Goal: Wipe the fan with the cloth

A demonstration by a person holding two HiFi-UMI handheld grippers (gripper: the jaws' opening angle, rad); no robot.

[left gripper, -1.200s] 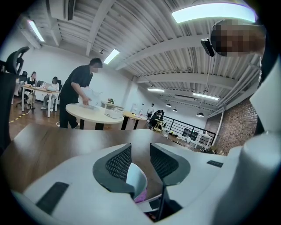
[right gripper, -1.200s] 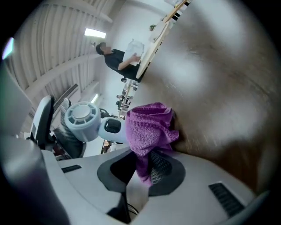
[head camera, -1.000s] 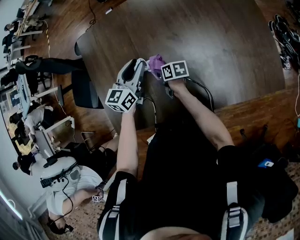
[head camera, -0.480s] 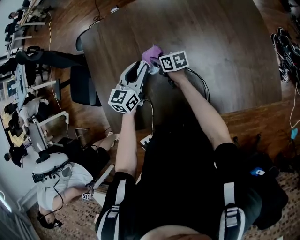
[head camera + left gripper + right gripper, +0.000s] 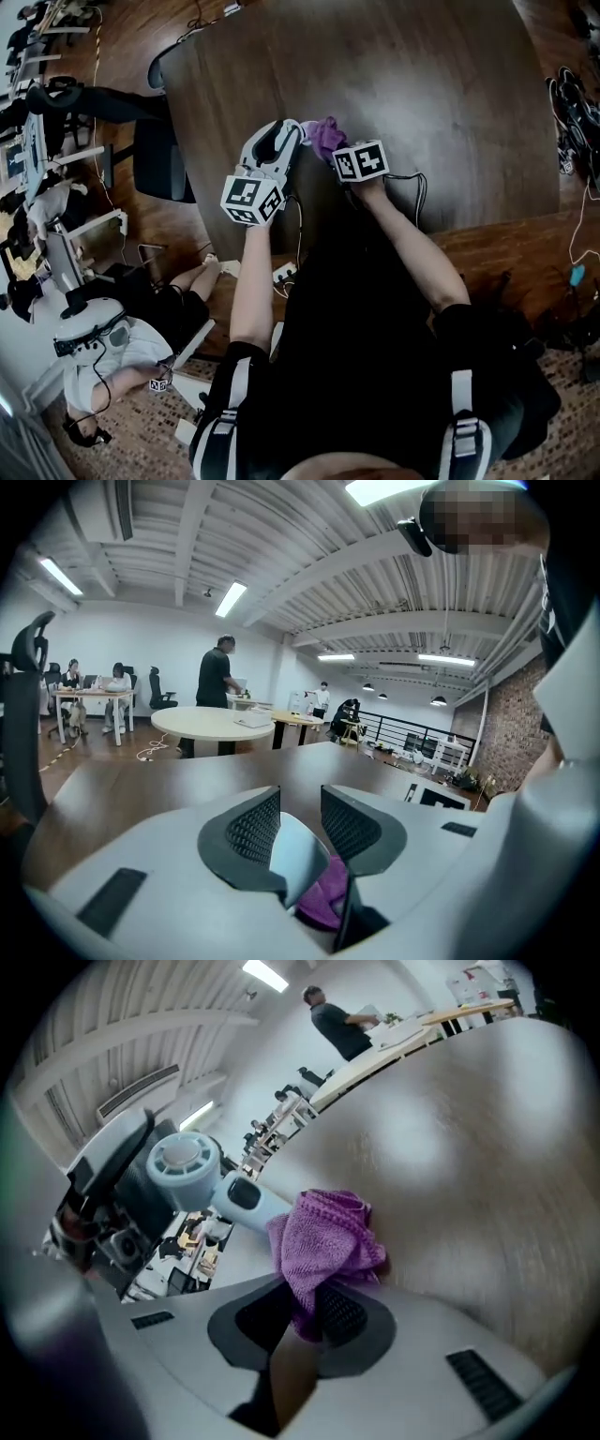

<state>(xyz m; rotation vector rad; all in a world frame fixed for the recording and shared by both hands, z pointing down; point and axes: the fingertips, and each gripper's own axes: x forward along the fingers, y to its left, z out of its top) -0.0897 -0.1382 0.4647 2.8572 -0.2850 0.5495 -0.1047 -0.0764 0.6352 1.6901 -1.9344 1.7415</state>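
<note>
Purple cloth [image 5: 328,1241] is pinched between the right gripper's [image 5: 314,1314] closed jaws. It bunches out past their tips, just beside the pale blue handheld fan [image 5: 192,1168]. The fan's handle sits clamped between the left gripper's [image 5: 300,810] half-parted jaws, above the dark wooden table [image 5: 450,94].
</note>
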